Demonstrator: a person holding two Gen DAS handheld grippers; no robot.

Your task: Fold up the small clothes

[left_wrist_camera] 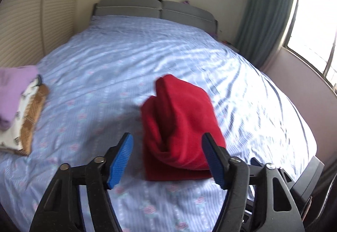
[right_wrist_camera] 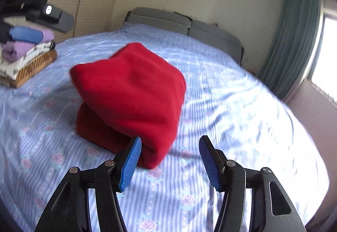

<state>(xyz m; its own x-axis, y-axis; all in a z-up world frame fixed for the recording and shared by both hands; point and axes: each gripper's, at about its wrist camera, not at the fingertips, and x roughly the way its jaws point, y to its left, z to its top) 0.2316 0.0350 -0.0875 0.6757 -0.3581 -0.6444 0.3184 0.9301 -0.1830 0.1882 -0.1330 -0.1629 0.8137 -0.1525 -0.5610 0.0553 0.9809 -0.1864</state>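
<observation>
A folded red fleece garment [left_wrist_camera: 179, 126] lies bunched on the blue flowered bedsheet [left_wrist_camera: 94, 88]. In the left wrist view my left gripper [left_wrist_camera: 168, 160] hovers just before it, jaws apart. The cloth's near end shows between the blue pads, the right pad [left_wrist_camera: 214, 162] at its edge and the left pad clear of it. In the right wrist view the same red garment [right_wrist_camera: 130, 93] sits ahead and to the left of my right gripper [right_wrist_camera: 170, 163]. That gripper is open, and its left pad [right_wrist_camera: 130, 165] is beside the cloth's near corner.
A stack of folded clothes [right_wrist_camera: 27, 55], purple, white and brown, sits at the bed's left side [left_wrist_camera: 19, 105]. A black device [right_wrist_camera: 42, 11] hangs blurred above it. A grey headboard [left_wrist_camera: 147, 7], a green curtain [left_wrist_camera: 265, 19] and a bright window [left_wrist_camera: 316, 27] lie beyond.
</observation>
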